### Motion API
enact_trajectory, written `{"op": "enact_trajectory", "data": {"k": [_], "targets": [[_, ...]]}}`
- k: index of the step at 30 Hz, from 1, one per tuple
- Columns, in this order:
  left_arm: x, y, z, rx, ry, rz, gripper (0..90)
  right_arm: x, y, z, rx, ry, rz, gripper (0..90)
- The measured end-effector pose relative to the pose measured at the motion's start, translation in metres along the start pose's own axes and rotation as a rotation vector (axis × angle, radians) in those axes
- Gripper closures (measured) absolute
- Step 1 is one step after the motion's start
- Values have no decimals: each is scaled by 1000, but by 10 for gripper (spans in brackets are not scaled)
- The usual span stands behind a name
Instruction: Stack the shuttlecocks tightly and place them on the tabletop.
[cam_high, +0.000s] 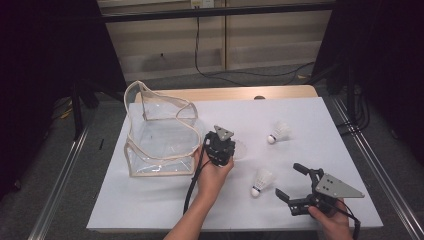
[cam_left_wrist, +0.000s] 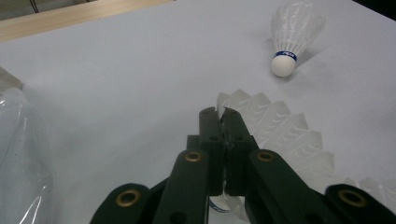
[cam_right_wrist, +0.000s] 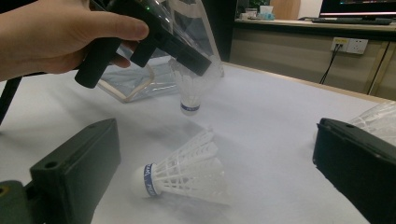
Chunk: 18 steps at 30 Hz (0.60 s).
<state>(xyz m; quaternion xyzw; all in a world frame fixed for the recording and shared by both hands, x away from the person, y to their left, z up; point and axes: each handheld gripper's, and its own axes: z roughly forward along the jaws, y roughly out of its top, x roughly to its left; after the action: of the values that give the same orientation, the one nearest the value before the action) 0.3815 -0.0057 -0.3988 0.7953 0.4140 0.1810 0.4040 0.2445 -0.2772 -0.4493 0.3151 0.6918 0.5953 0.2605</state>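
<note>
While the left gripper (cam_high: 235, 146) hangs at table centre, its jaws are clamped on the feather skirt of a shuttlecock (cam_right_wrist: 190, 91), lifted clear of the white sheet (cam_high: 300, 115). Clear bag (cam_high: 160, 135) sits just beside at 9 o'clock. Right gripper (cam_high: 291, 181) rests at 4 o'clock, jaws wide apart, holding nothing; second shuttlecock (cam_high: 261, 181) lies just beside it.

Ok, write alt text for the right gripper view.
A hand holds the left gripper, shut on a white shuttlecock hanging cork-down above the white table. Nearer, another shuttlecock lies between wide-open black jaws.
</note>
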Motion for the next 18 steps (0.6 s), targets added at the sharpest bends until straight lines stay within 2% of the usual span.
{"op": "enact_trajectory", "data": {"k": [18], "targets": [[11, 6, 13, -6, 24, -37, 890, 0, 0, 0, 0, 0, 9, 3]]}}
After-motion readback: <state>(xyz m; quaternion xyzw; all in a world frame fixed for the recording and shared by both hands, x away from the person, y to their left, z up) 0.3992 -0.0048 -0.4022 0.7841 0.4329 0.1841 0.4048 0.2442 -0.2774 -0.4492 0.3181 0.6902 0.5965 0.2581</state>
